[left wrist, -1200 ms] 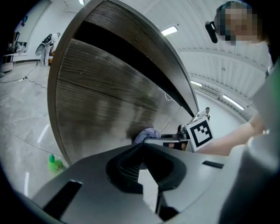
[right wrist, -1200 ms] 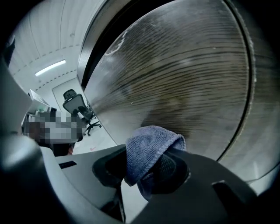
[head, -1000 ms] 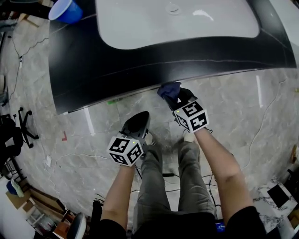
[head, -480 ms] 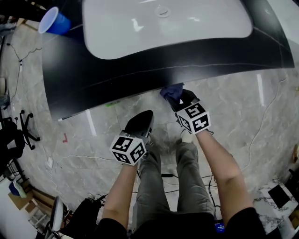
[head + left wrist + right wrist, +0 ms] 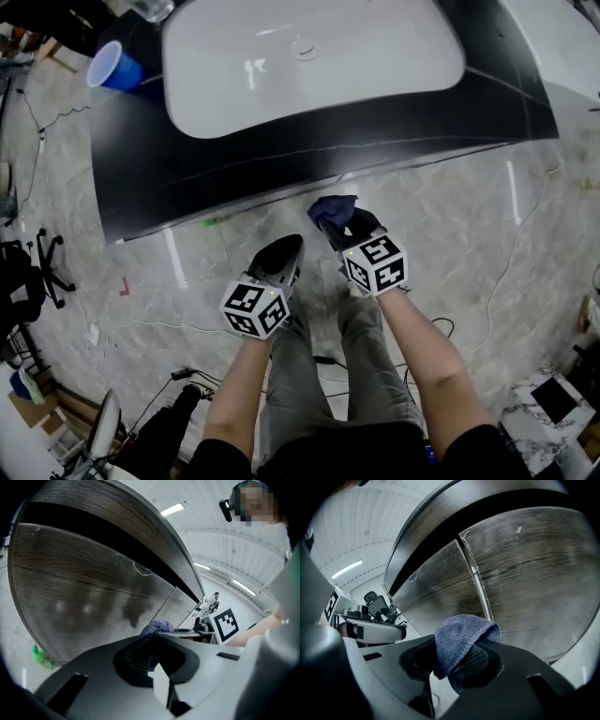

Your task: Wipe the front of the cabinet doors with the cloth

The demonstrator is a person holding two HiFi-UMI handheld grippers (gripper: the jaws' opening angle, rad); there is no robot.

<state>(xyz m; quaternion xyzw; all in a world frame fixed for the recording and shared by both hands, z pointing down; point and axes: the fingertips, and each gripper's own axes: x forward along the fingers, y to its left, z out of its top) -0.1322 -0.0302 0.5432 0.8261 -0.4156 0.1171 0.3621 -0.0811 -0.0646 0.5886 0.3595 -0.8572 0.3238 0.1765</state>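
Note:
A blue cloth is bunched in my right gripper, whose jaws are shut on it. In the right gripper view the cloth sits just in front of two dark wood-grain cabinet doors, close to the seam between them; I cannot tell whether it touches. The doors hang under a black countertop, so the head view hides them. My left gripper is lower left of the right one, shut and holding nothing. It faces the left door, with the cloth beyond its jaws.
A white sink is set in the countertop, and a blue cup stands at its far left. A green bottle lies on the marble floor by the cabinet's foot. Cables and a chair base lie to the left.
The right gripper and cloth, which were at the countertop's edge, now show further out from it over the floor. The left gripper stays beside it, and the head view has shifted.

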